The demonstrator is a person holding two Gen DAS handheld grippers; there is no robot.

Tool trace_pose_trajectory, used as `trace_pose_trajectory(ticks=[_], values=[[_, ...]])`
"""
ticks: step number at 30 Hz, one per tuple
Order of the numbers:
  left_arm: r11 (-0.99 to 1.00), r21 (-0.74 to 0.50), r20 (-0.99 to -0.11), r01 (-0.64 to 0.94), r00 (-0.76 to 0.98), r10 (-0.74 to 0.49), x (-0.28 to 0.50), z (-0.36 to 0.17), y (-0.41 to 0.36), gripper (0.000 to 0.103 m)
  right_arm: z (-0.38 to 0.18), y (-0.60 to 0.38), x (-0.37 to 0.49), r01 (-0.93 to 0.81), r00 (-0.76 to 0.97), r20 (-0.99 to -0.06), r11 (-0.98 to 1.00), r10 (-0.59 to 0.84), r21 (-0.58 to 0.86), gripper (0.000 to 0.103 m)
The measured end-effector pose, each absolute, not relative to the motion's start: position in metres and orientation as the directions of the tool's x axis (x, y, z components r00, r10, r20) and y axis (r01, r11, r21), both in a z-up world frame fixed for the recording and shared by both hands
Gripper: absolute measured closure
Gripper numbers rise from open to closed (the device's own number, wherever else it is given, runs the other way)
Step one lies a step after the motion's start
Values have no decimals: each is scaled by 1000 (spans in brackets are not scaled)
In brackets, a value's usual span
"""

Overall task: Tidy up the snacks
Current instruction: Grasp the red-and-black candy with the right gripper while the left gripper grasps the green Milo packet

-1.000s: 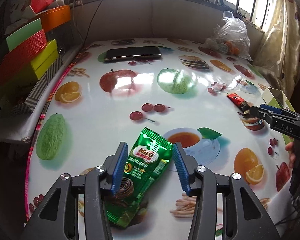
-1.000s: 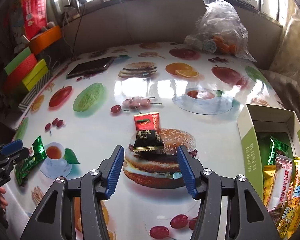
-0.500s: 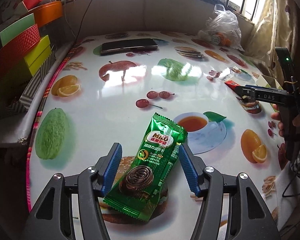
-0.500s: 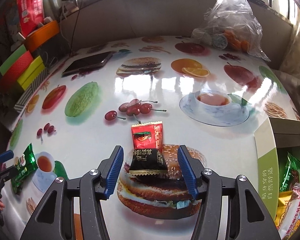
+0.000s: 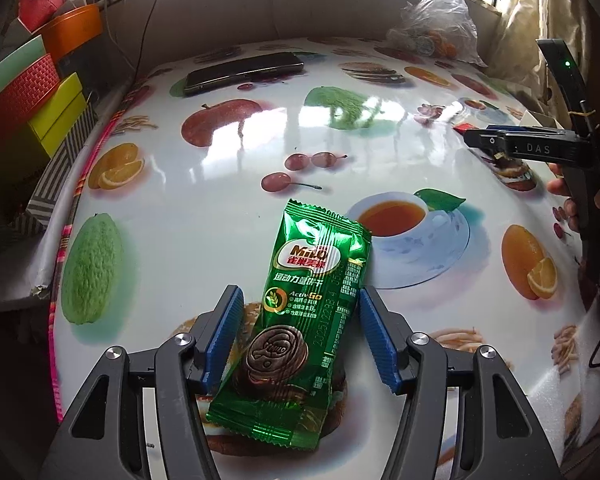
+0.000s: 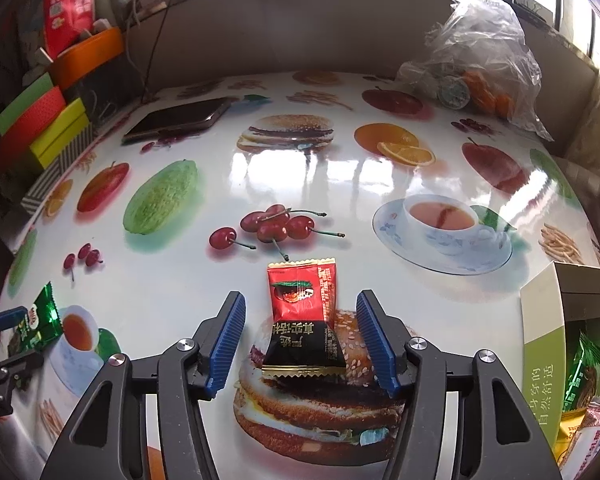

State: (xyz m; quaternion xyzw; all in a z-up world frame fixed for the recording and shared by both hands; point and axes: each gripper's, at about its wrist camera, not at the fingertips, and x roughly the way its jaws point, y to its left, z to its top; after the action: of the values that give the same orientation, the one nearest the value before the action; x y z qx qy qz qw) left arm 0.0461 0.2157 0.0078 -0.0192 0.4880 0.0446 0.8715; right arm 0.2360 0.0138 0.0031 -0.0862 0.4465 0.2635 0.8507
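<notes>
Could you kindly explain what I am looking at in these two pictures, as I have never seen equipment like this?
No robot is here: a person holds a clamp-like tool in each hand, and a fisheye camera on each looks forward along its two blue-padded fingers.

The left-wrist picture shows the left hand-held gripper open, with a green Milo biscuit packet lying between the pads on the table; whether a pad brushes it I cannot tell. Its jaws have just been opening. The other tool appears at the right edge.

The right-wrist picture shows the right hand-held gripper, also open and just widened, around two small packets, a red one and a black one, untouched. Right of it stands an open box with snacks inside.

The fruit and burgers are only printed on the tablecloth. A phone and a plastic bag lie further back.
</notes>
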Motion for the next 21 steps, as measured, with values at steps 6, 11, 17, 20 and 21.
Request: trace_pose_trajectory(ticks=[6,11,17,20,21], values=[[992,13,-853,-124,517,76,47,7,217,43,1,17,237,-516,490,-809,856,324,30,45],[990,10,-848,-143,523,84,47,7,217,43,1,16,236,-505,500,-804,863,321,31,45],[986,13,-844,-165,527,99,46,7,216,50,2,13,233,-484,511,-802,874,309,29,56],[985,10,-842,-171,529,101,46,8,217,55,3,9,233,-472,517,-800,881,305,31,64],[985,12,-842,-173,529,103,46,8,217,55,3,8,233,-467,518,-800,884,303,32,65]])
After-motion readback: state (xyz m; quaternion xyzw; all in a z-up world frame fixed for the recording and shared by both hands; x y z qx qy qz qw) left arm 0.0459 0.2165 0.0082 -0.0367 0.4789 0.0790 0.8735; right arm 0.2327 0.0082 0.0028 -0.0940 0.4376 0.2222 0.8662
